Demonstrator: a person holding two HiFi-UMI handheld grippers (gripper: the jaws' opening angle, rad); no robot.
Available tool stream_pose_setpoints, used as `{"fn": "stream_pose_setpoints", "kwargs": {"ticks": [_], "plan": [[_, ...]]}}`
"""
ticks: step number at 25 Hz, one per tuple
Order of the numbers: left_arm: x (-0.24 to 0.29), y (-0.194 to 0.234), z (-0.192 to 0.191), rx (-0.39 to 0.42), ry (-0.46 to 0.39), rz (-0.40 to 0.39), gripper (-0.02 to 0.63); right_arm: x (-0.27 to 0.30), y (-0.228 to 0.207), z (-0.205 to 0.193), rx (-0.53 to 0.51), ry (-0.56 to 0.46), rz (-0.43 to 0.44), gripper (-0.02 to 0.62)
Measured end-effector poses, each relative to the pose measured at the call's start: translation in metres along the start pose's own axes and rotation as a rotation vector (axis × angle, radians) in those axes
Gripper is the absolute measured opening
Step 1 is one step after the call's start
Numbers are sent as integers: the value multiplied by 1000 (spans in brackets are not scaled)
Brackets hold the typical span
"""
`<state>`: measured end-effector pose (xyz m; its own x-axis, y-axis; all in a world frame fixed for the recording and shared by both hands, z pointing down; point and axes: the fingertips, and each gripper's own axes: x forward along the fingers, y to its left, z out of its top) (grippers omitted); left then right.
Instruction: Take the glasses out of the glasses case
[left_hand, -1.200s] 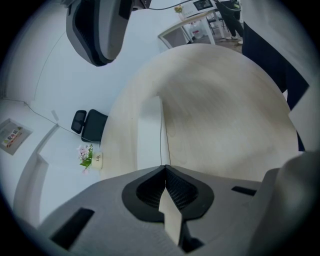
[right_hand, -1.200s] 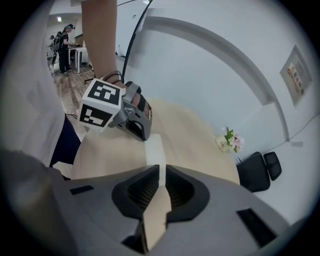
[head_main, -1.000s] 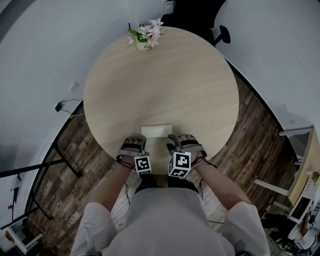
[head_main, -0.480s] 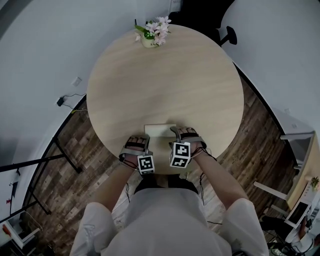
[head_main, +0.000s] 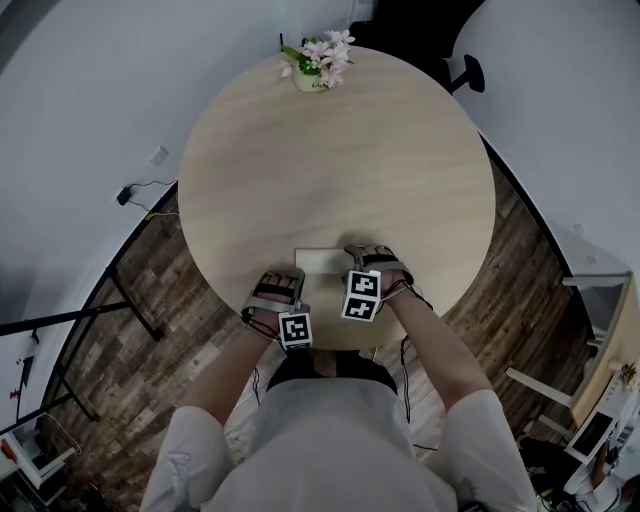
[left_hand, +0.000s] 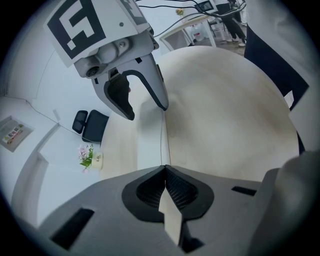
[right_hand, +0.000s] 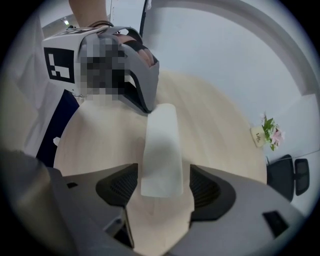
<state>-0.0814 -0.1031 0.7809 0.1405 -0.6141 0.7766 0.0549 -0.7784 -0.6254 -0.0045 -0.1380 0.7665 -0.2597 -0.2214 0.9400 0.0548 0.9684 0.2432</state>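
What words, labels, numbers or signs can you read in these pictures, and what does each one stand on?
No text can be read for certain.
Flower pot: short dark script on its label, too small to read.
Card on the wall: coloured print, too blurred to read.
Marker cubes: black-and-white square codes, no letters or numbers.
Glasses case: plain white, no print visible.

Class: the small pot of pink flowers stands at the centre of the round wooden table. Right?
Wrong: the small pot of pink flowers stands at the far edge of the round wooden table, as the head view shows.
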Motion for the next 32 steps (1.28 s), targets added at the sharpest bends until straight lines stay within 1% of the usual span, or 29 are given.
{"fn": "stream_pose_setpoints", "kwargs": {"ticks": [2, 5, 8, 9, 11, 12, 13, 15, 16, 17, 18, 19, 21, 22, 24, 25, 28, 30, 32], "plan": [[-1, 3, 0, -1, -3, 12, 9, 4, 1, 1, -3, -2, 9, 281], [-4, 14, 0, 25, 2, 65, 9, 9, 1, -2, -8, 14, 12, 281], [-2, 9, -2, 31, 1, 51, 9, 12, -1, -3, -8, 28, 7, 279], [-3, 9, -1, 22, -7, 54, 9, 12, -1, -3, -7, 29, 7, 279], [0, 2, 2, 0, -24, 33, 9, 12, 0, -3, -3, 33, 15, 278], [1, 1, 0, 13, -16, 30, 9, 12, 0, -3, 2, 34, 24, 278], [0, 4, -2, 32, -3, 39, 9, 13, -1, -3, 9, 35, 36, 278], [-3, 19, -5, 66, 17, 110, 9, 13, -2, -2, 23, 38, 69, 278], [-5, 26, -5, 72, 20, 141, 9, 12, -3, -2, 30, 40, 89, 277], [-5, 28, -4, 69, 18, 152, 9, 12, -3, -1, 36, 42, 112, 275], [-5, 26, -2, 60, 12, 146, 9, 11, -4, -1, 38, 45, 134, 275], [-4, 21, 0, 46, 2, 124, 9, 10, -4, -1, 38, 49, 154, 275], [-4, 7, 6, 6, -25, 54, 9, 9, -4, -1, 35, 55, 188, 275], [-4, 7, 6, 10, -25, 57, 9, 9, -4, -1, 35, 57, 201, 275], [-6, 21, 2, 64, 1, 132, 9, 8, -5, -1, 35, 59, 221, 275], [-6, 23, 1, 76, 5, 143, 8, 8, -5, -1, 36, 60, 230, 275], [-6, 11, 4, 64, -10, 88, 9, 8, -5, -1, 37, 65, 257, 275], [-7, 18, 2, 89, 5, 139, 9, 7, -6, 0, 48, 66, 276, 275], [-7, 21, 1, 93, 8, 160, 9, 6, -7, 1, 75, 64, 299, 273]]}}
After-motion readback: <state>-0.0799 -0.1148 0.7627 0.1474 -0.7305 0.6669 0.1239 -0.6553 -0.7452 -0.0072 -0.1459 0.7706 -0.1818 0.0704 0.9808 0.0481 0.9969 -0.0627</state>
